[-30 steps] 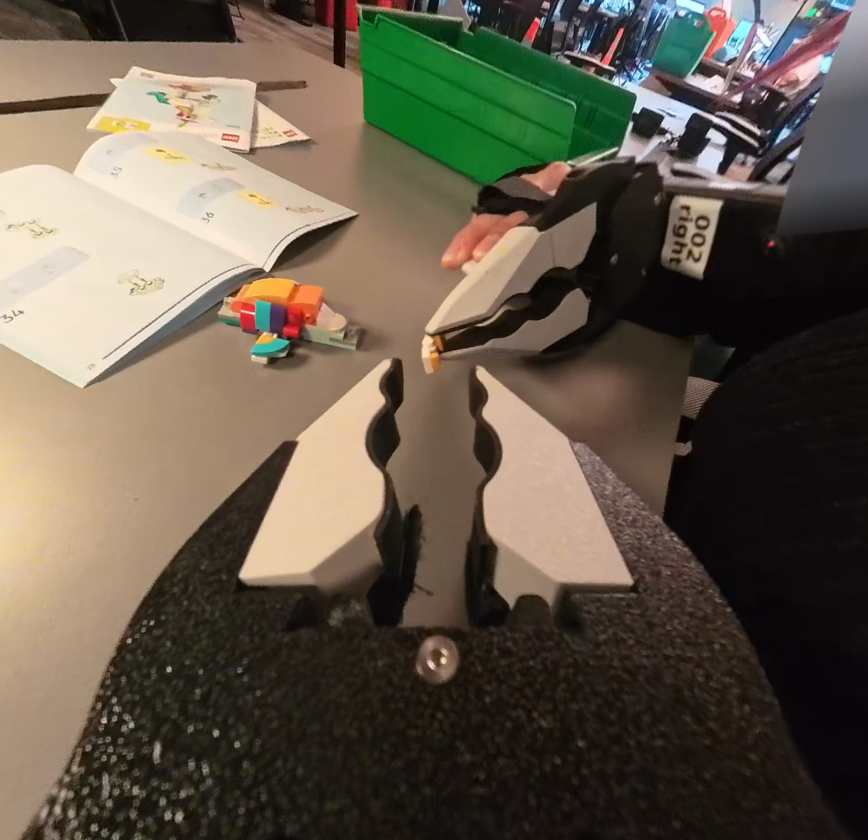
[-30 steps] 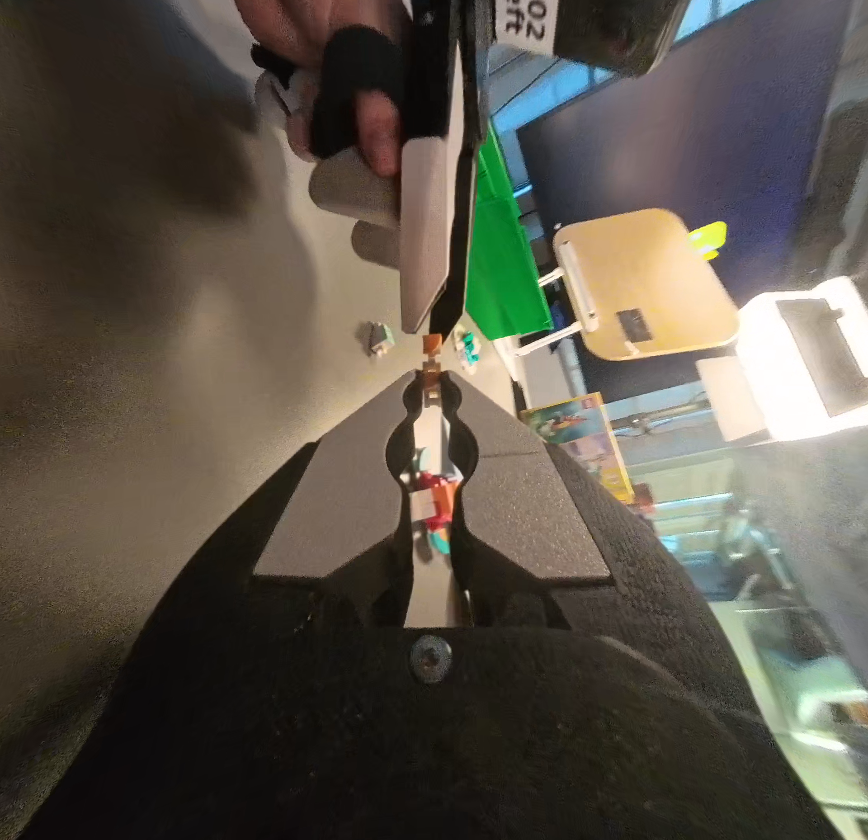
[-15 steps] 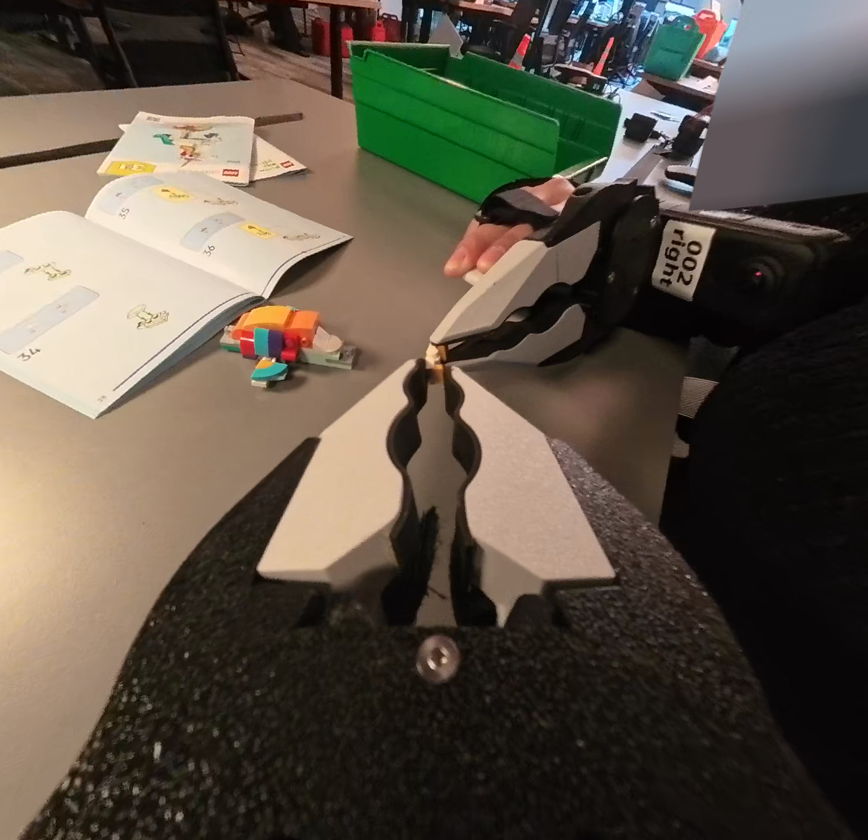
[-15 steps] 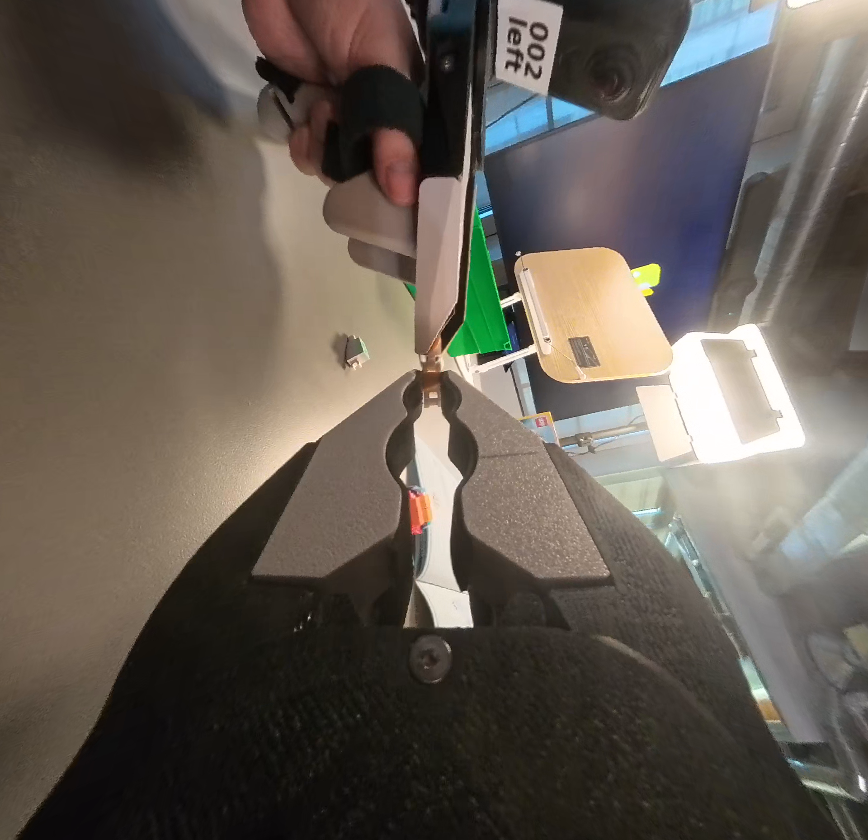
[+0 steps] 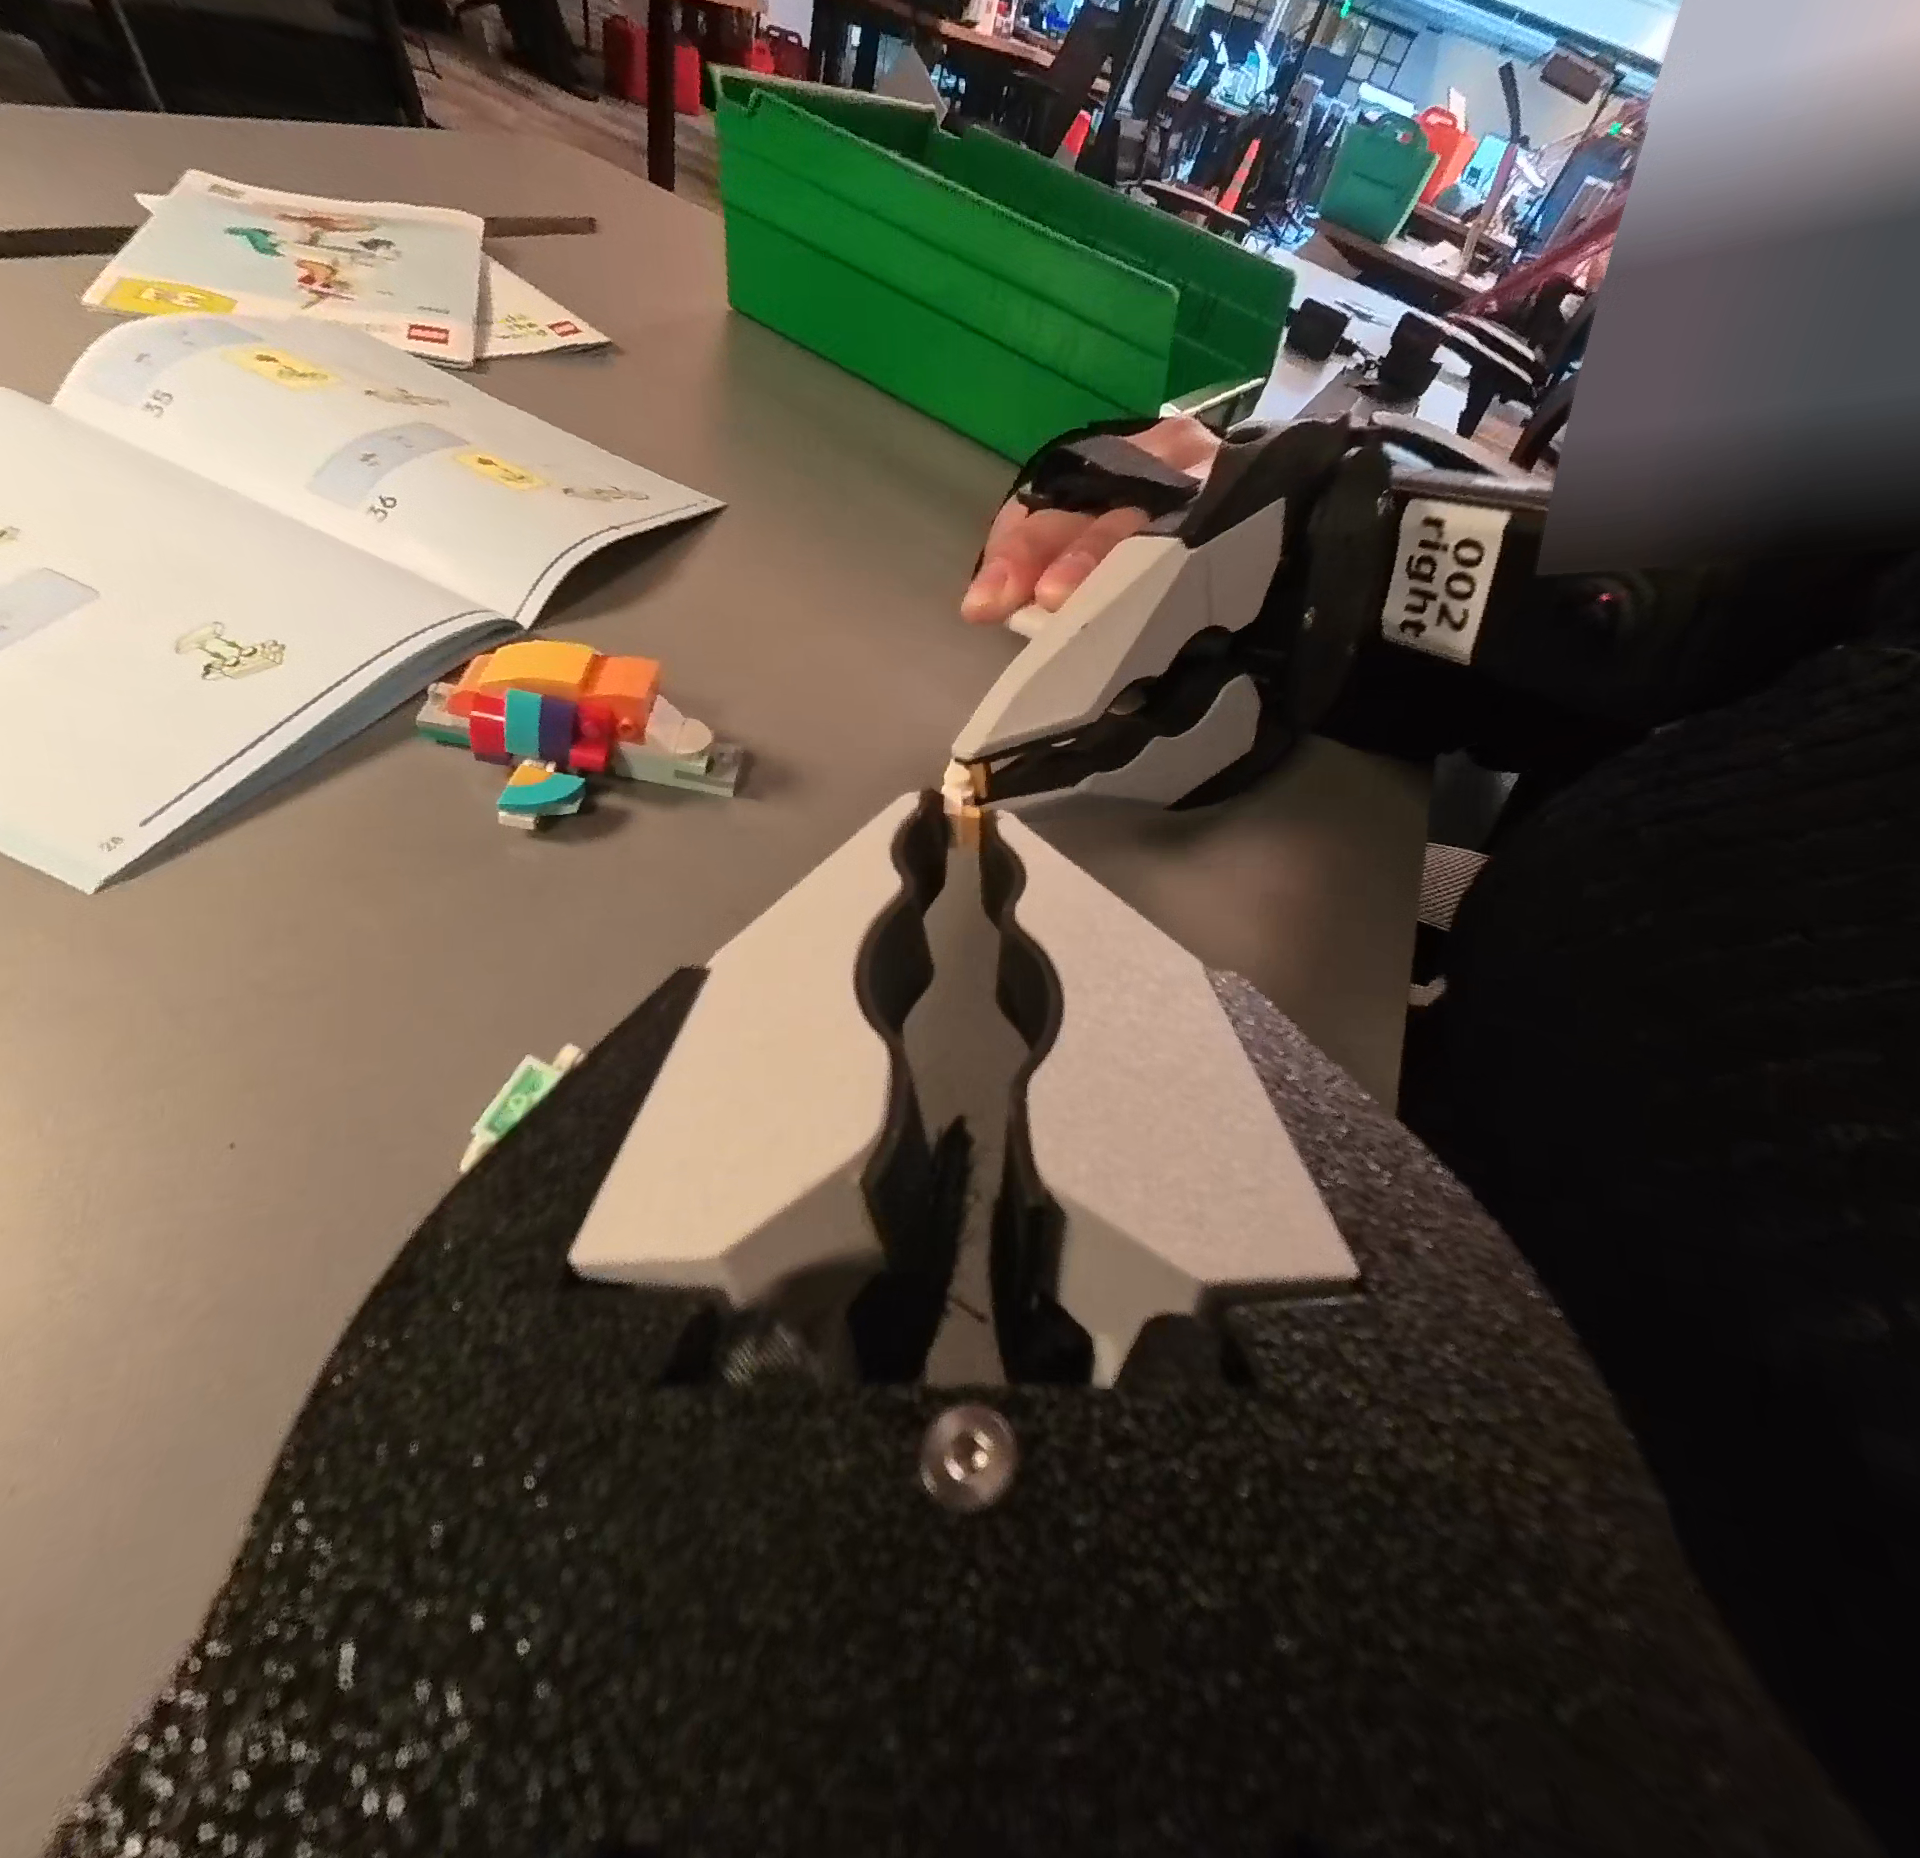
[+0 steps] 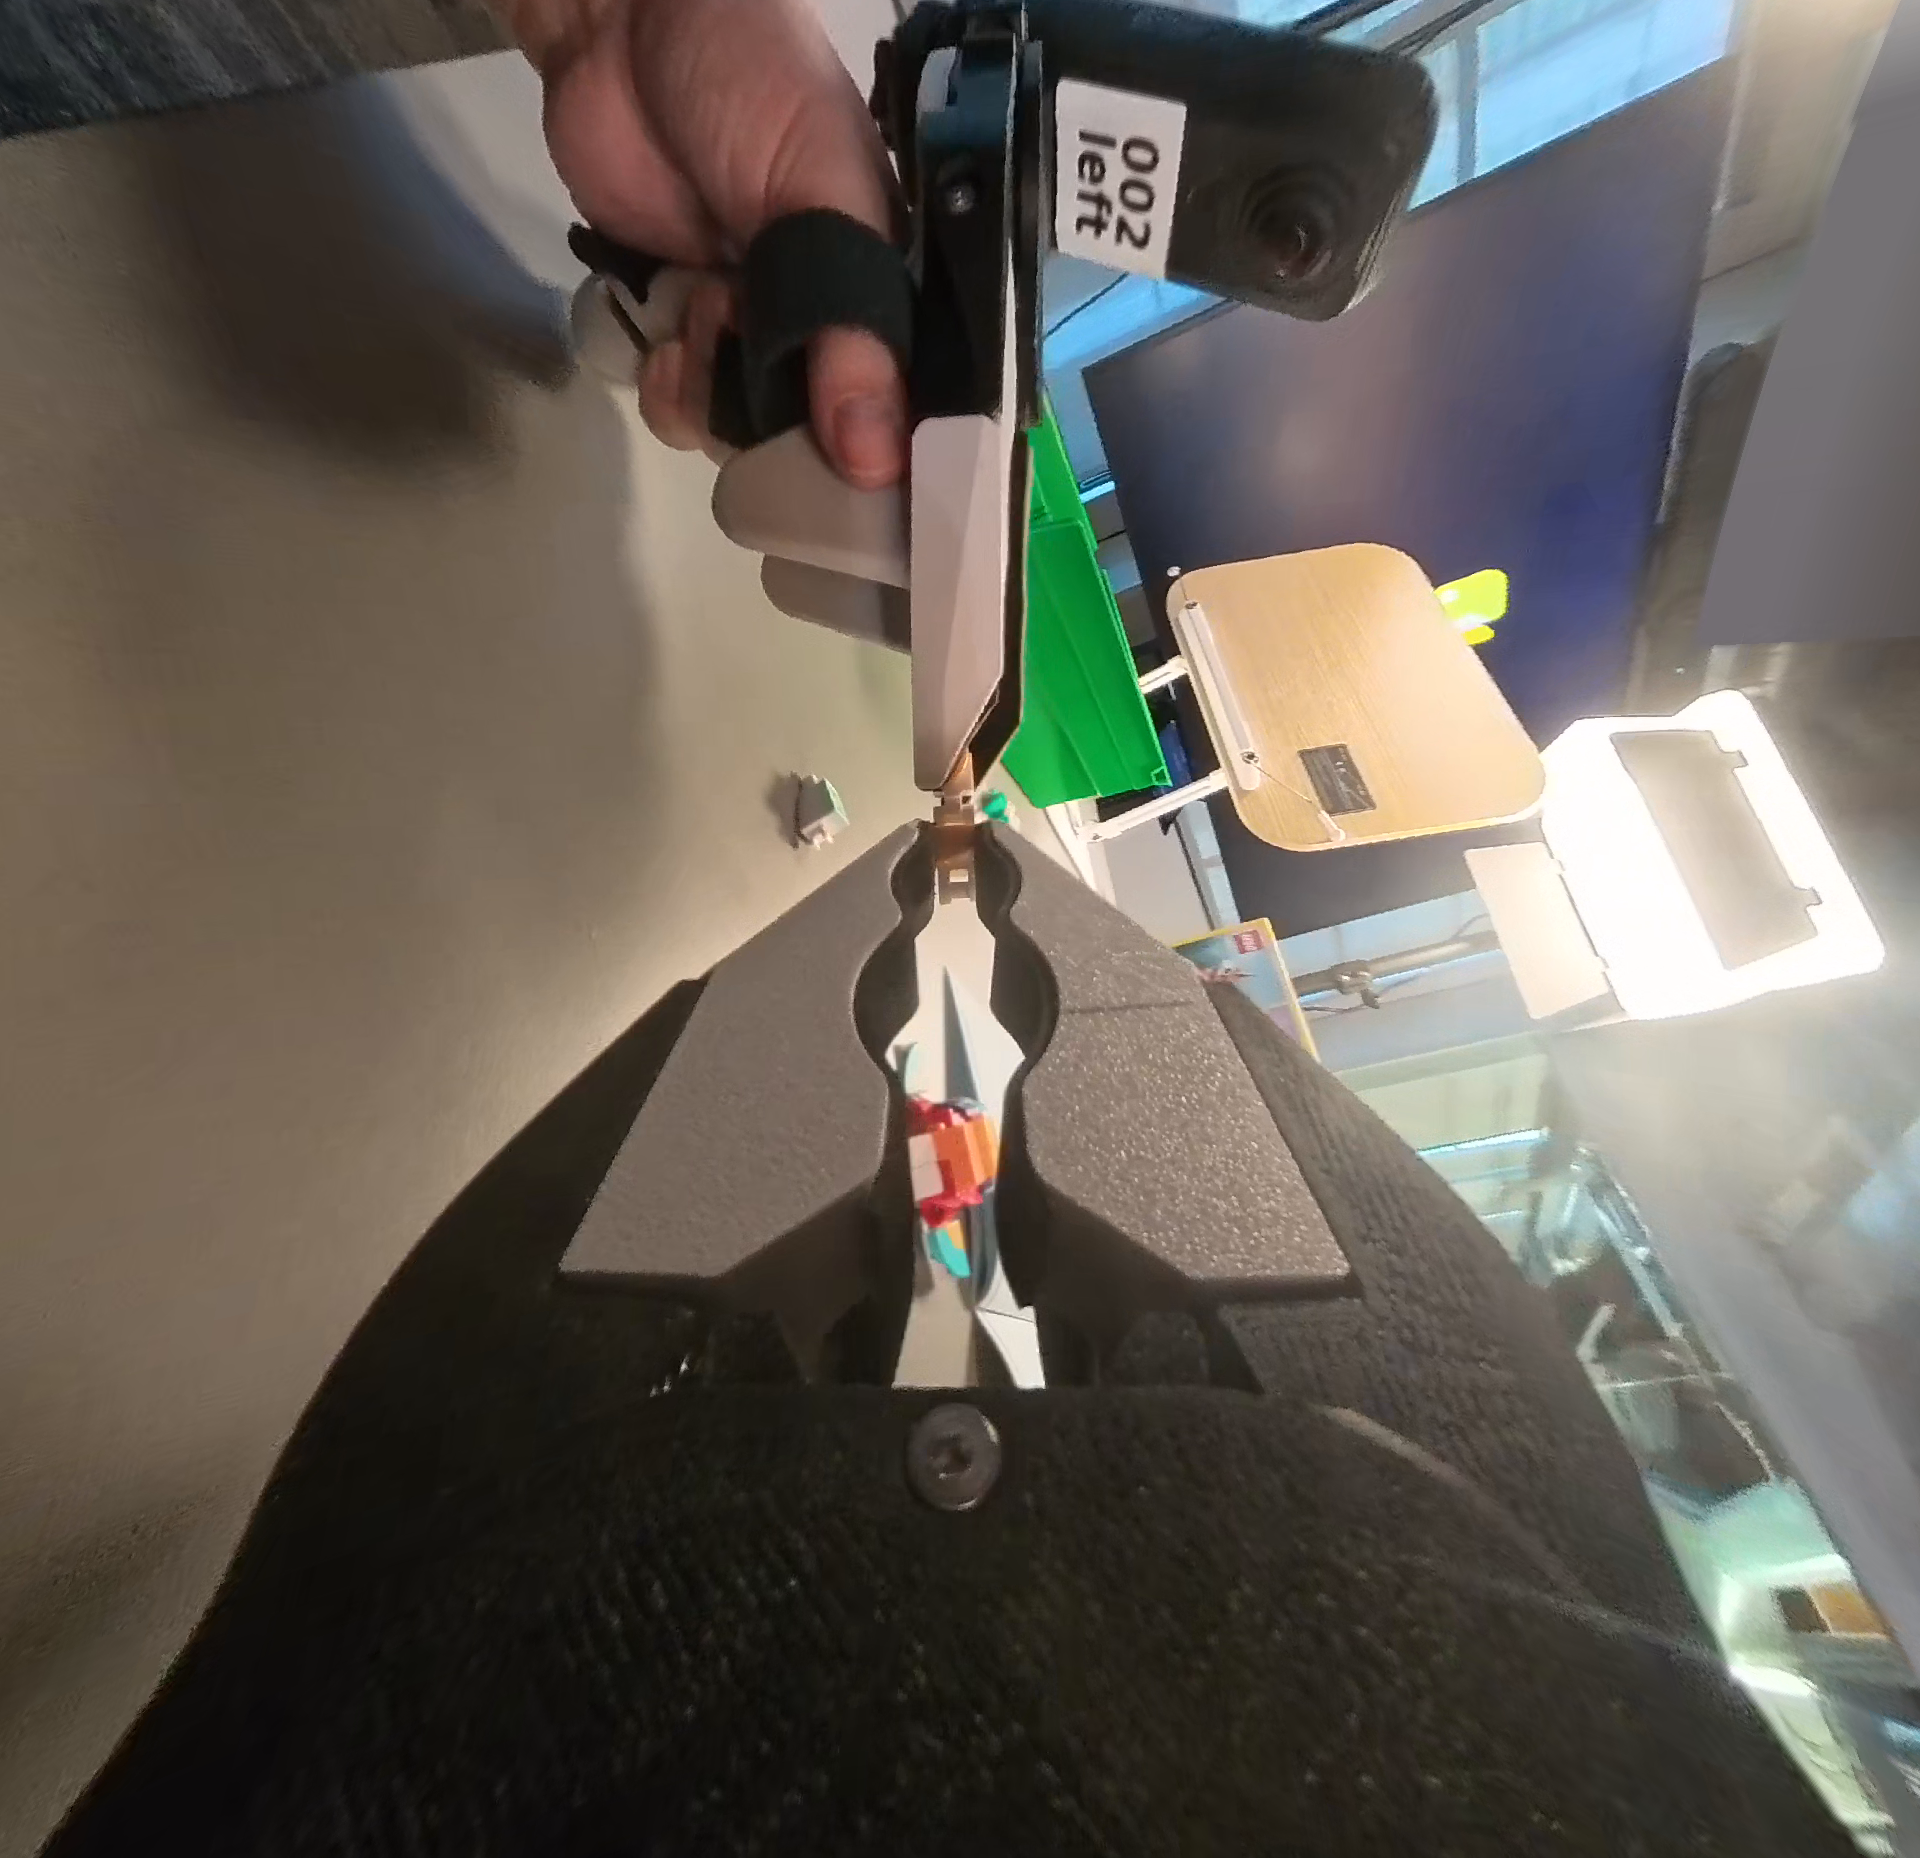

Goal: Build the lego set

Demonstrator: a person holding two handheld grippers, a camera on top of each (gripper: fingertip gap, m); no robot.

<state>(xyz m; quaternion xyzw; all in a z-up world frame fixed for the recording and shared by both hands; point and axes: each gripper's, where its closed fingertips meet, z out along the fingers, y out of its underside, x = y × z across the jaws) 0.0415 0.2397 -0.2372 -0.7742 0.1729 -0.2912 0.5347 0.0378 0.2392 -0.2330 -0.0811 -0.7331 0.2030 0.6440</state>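
A small white-and-orange Lego piece (image 5: 964, 806) is pinched between both grippers above the grey table (image 5: 312, 1081). My left gripper (image 5: 961, 837) is shut on its orange end. My right gripper (image 5: 974, 769) comes in from the right, tip to tip with the left, and is shut on the white end. In the right wrist view, my right gripper (image 6: 954, 863) grips the piece (image 6: 954, 842) and the left gripper (image 6: 951, 774) meets it from above. A partly built orange, red and grey model (image 5: 566, 712) lies on the table to the left, with a teal curved piece (image 5: 540, 795) beside it.
An open instruction booklet (image 5: 260, 561) and more leaflets (image 5: 301, 260) lie at the left. A green bin (image 5: 966, 260) stands at the back. A small green piece (image 5: 520, 1102) lies near my left gripper. A person's hand (image 5: 1049, 561) holds the right gripper. The table edge runs at the right. My left and right fingertips are right by each other.
My left gripper went from open to shut on the small piece that the right gripper holds. The two grippers came tip to tip and stay joined.
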